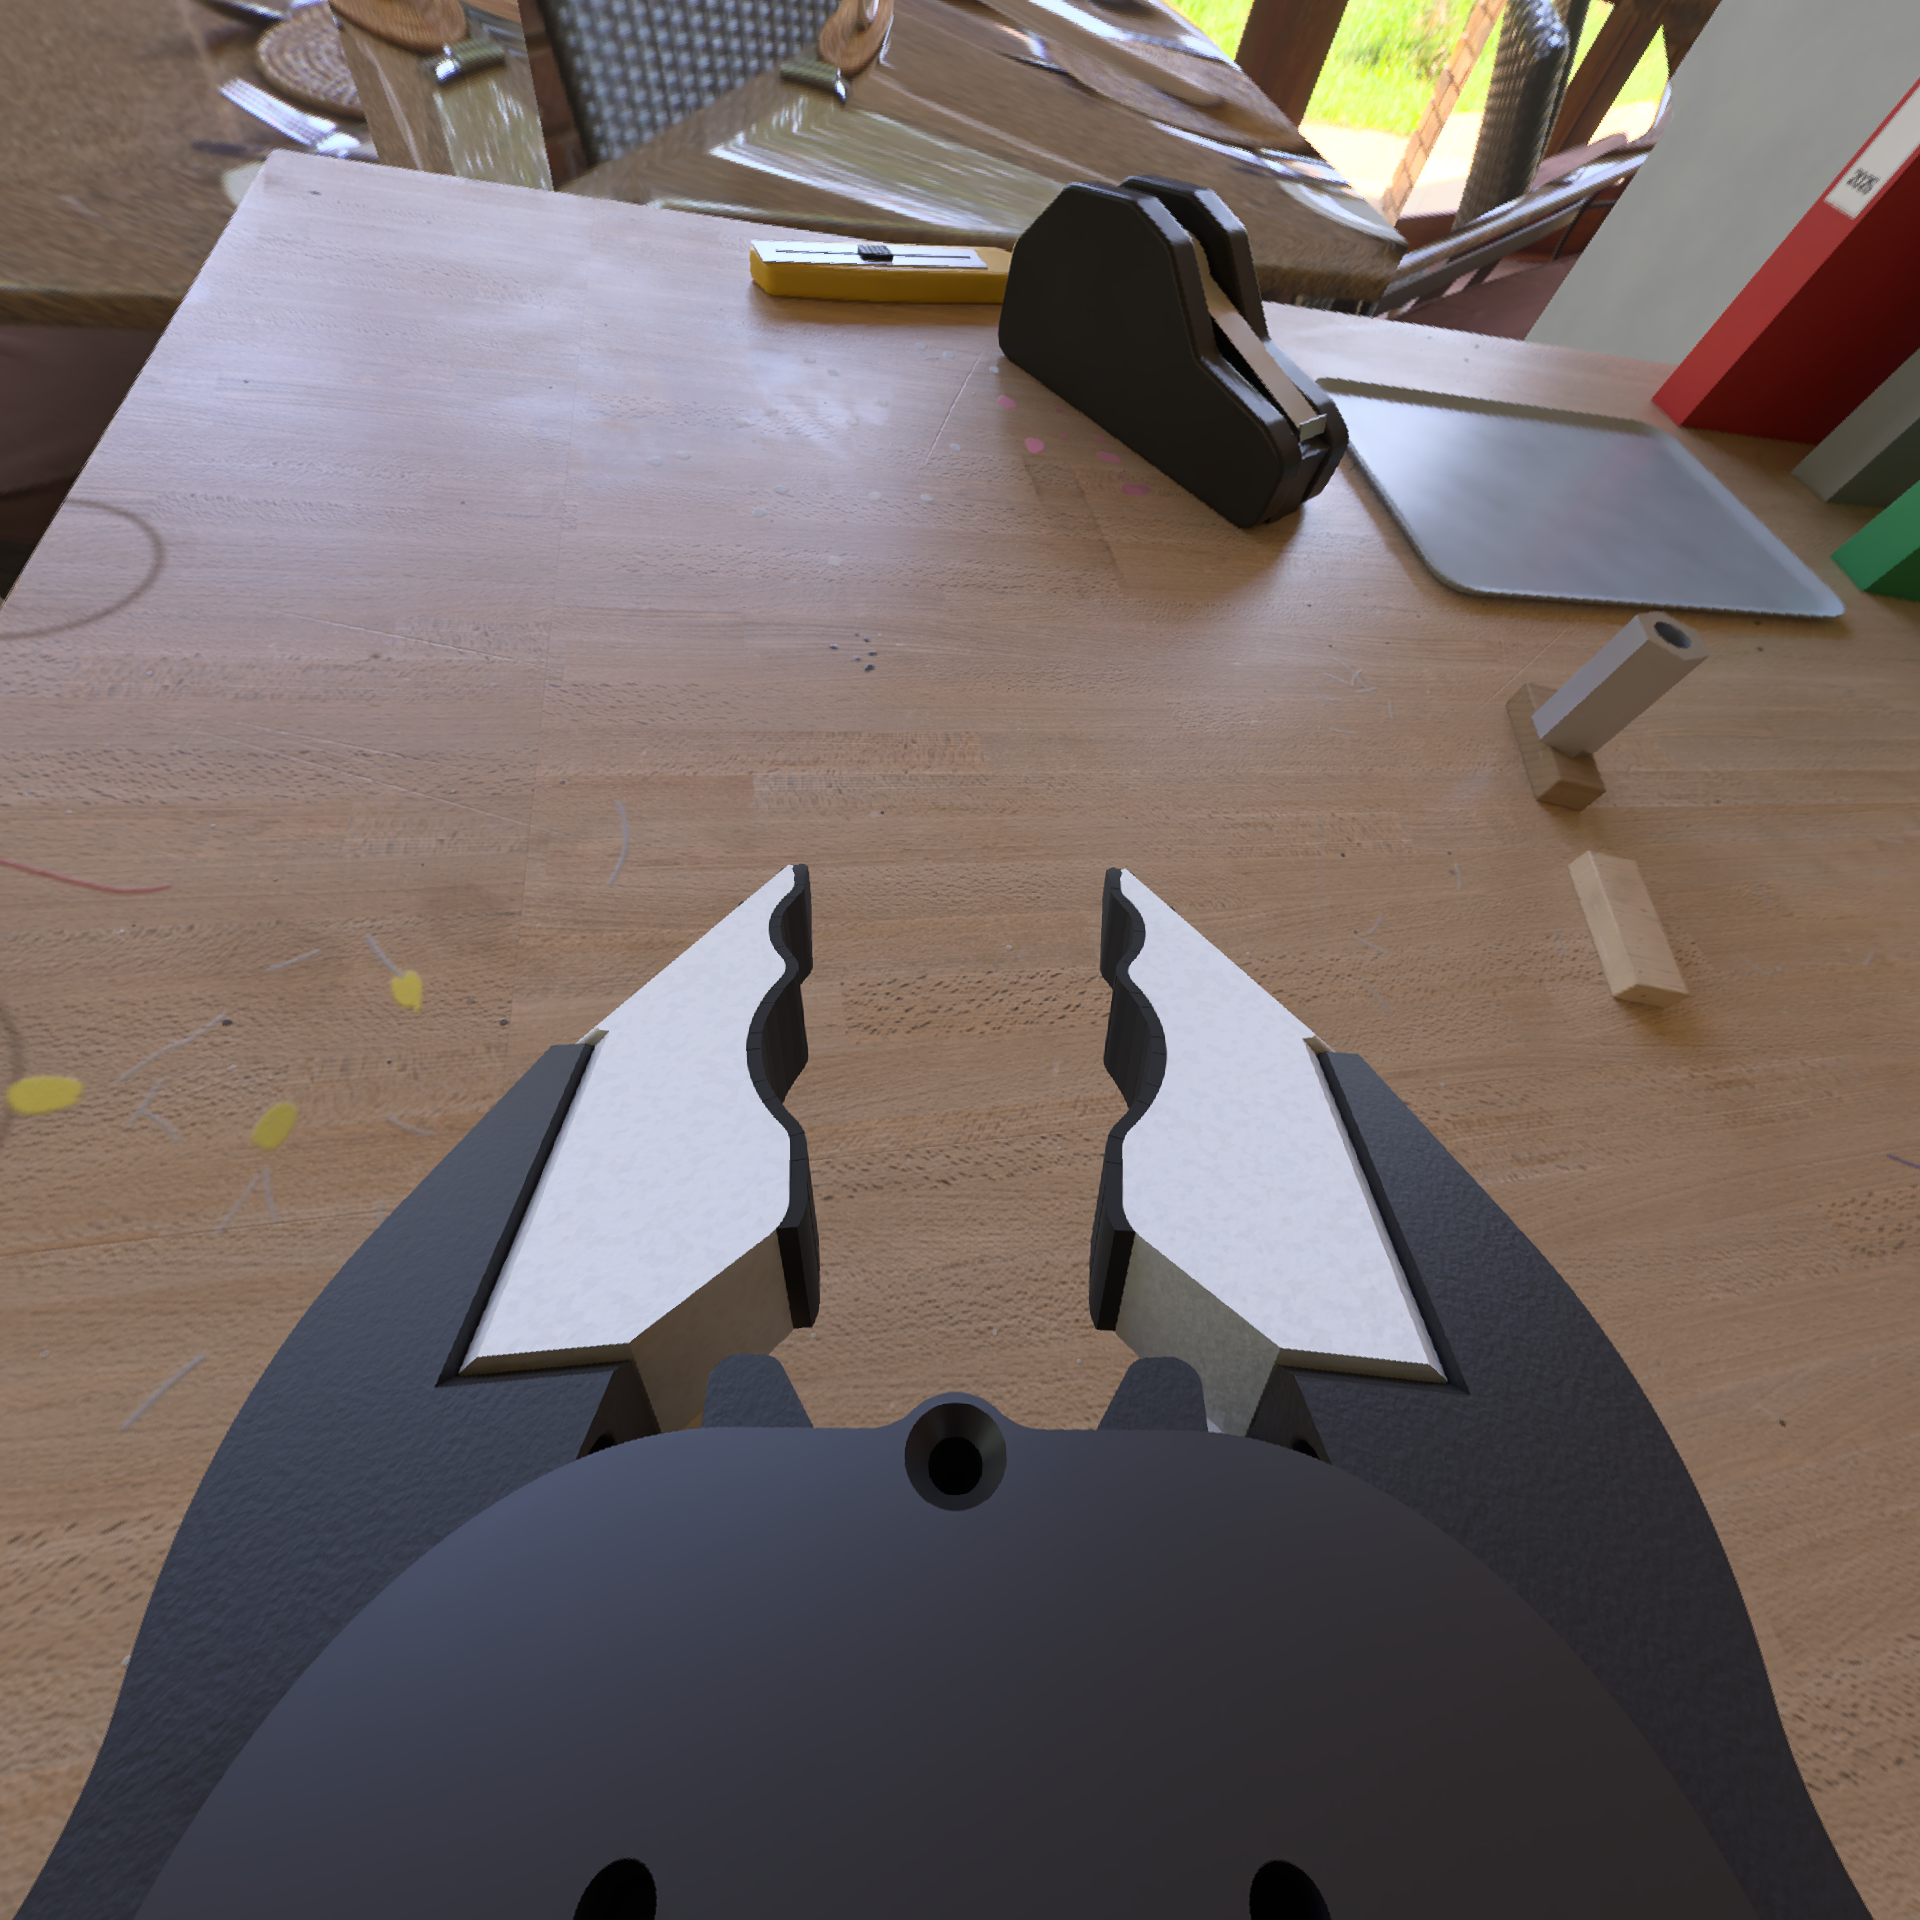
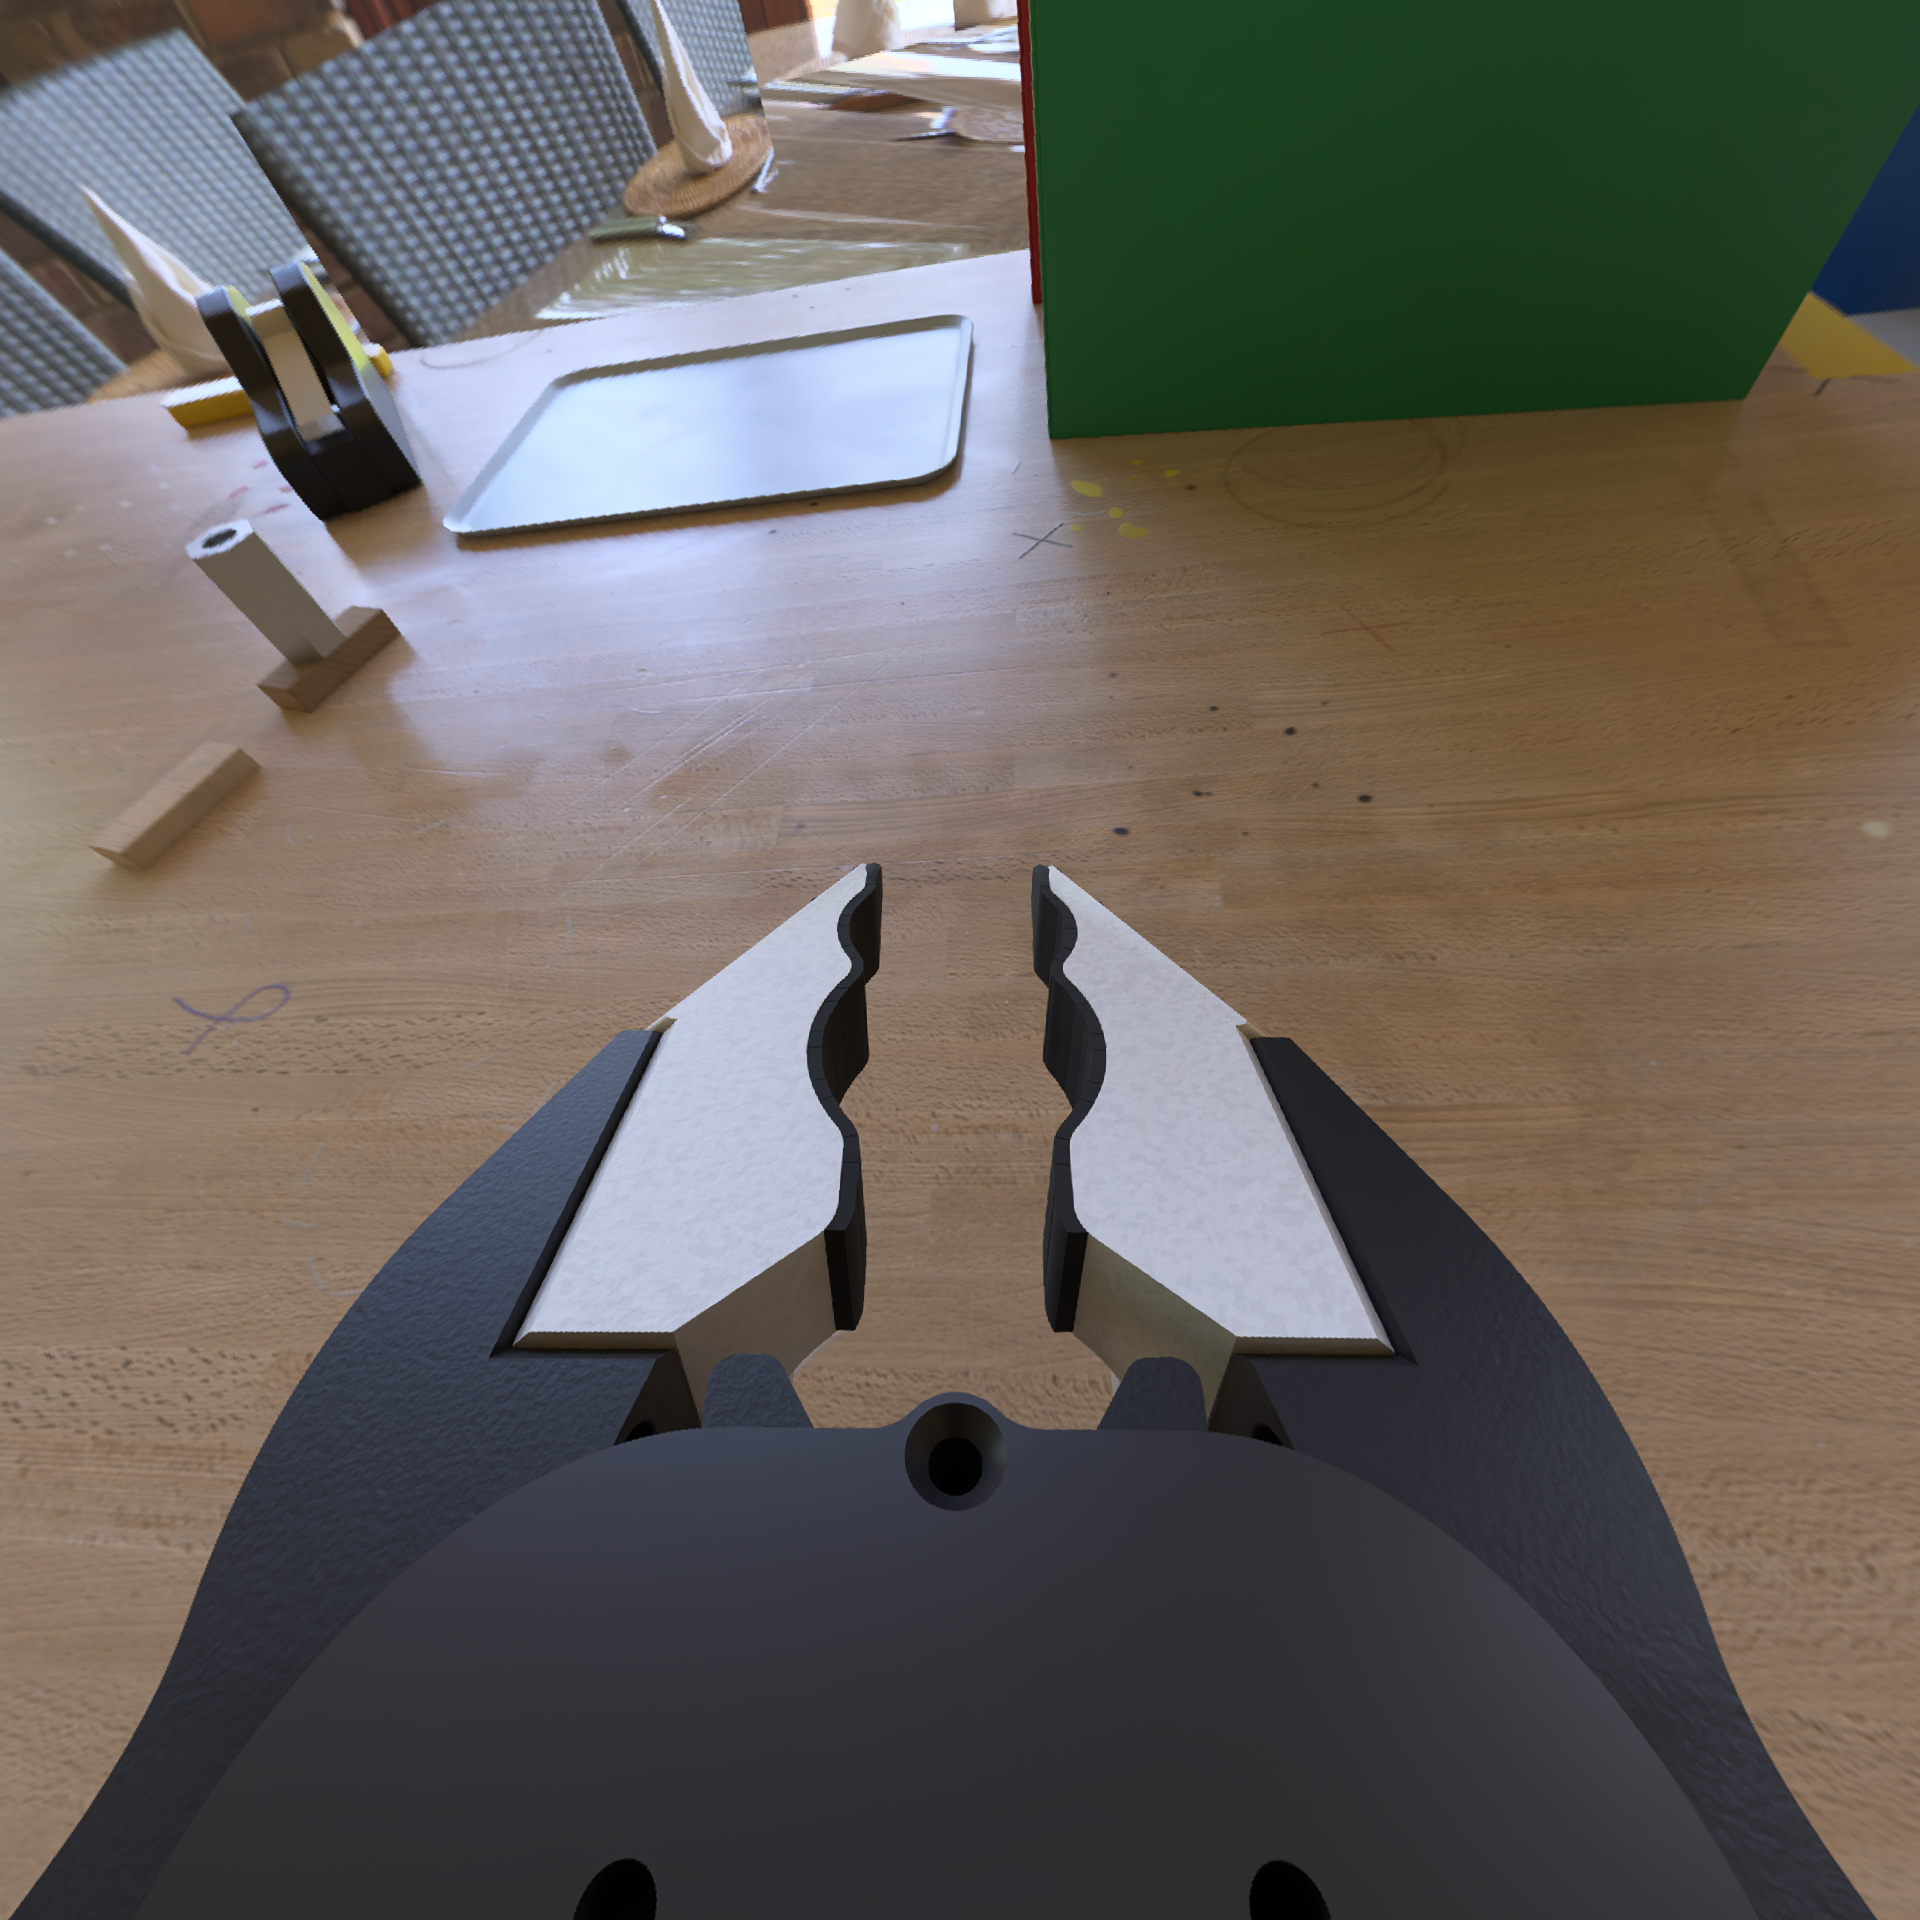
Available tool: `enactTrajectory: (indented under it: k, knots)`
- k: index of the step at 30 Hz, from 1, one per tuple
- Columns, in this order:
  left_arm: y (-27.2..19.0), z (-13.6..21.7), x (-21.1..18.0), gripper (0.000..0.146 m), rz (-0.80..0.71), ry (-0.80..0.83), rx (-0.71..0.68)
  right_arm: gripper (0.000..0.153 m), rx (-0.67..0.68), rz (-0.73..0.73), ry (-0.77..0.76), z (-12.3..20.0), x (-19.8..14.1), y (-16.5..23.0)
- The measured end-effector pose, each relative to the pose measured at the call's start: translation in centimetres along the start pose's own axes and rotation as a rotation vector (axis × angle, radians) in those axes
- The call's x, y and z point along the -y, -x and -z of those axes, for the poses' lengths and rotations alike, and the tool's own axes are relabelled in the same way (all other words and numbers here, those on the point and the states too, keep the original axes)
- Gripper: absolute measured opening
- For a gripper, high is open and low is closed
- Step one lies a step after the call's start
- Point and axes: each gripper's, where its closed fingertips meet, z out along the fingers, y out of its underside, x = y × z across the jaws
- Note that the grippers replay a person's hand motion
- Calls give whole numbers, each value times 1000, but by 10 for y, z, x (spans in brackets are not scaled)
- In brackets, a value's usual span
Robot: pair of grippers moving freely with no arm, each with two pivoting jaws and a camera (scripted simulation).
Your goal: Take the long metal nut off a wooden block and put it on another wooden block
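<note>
The long grey metal nut stands upright on a small wooden block at the right of the left wrist view. A second, paler wooden block lies bare on the table just in front of it. In the right wrist view the nut stands on its block at the far left, with the bare block nearer. My left gripper is open and empty over bare table, well left of the nut. My right gripper is open and empty, well right of the nut.
A black tape dispenser and a yellow box cutter lie at the back. A flat grey metal tray lies behind the blocks, also in the right wrist view. A red binder and a green box stand at the back right.
</note>
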Motion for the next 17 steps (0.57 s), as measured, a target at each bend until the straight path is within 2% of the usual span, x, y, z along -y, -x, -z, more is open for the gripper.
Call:
enactTrajectory:
  k: [14, 17]
  knots:
    - [-5, -4, -1, 56, -53, 5, 10, 29, -18, 61, -2, -4, 4, 0]
    - [-35, 9, 20, 56, 51, -95, -82, 29, -22, 73, -20, -5, 7, -4]
